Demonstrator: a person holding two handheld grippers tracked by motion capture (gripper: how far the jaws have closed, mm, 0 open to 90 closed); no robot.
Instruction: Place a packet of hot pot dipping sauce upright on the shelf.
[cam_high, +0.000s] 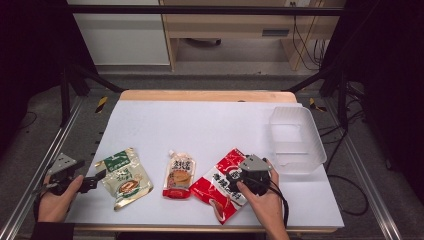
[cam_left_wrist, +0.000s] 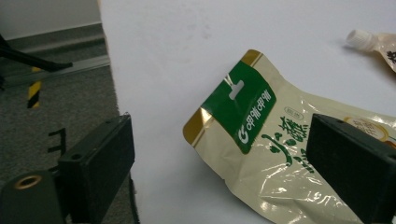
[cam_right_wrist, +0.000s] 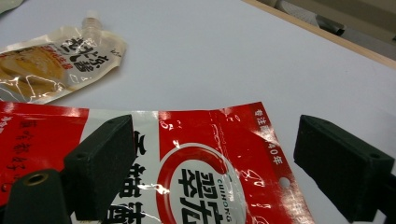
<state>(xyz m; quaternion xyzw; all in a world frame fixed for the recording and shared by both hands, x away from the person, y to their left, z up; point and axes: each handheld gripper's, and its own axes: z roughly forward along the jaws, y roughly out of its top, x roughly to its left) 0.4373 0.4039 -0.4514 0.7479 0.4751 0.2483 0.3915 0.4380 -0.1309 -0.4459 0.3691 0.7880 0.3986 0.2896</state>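
Three food pouches lie on the white table (cam_high: 210, 125). A green and cream pouch (cam_high: 124, 177) (cam_left_wrist: 271, 154) lies at the left. My left gripper (cam_high: 97, 177) (cam_left_wrist: 219, 172) stands open at its left edge, one jaw over the pouch and the other over the table's edge. In the middle lies a spouted orange pouch (cam_high: 179, 176) (cam_right_wrist: 51, 65). A red and white pouch (cam_high: 222, 185) (cam_right_wrist: 196, 172) lies at the right. My right gripper (cam_high: 235, 175) (cam_right_wrist: 212, 168) hovers open over its upper end, jaws wide apart on either side.
A clear plastic bin (cam_high: 296, 140) stands at the table's right side, with nothing in it. A wooden strip (cam_high: 207, 95) runs along the far edge. Metal frame rails (cam_high: 45, 160) flank the table; grey floor (cam_left_wrist: 60, 107) lies beyond its left edge.
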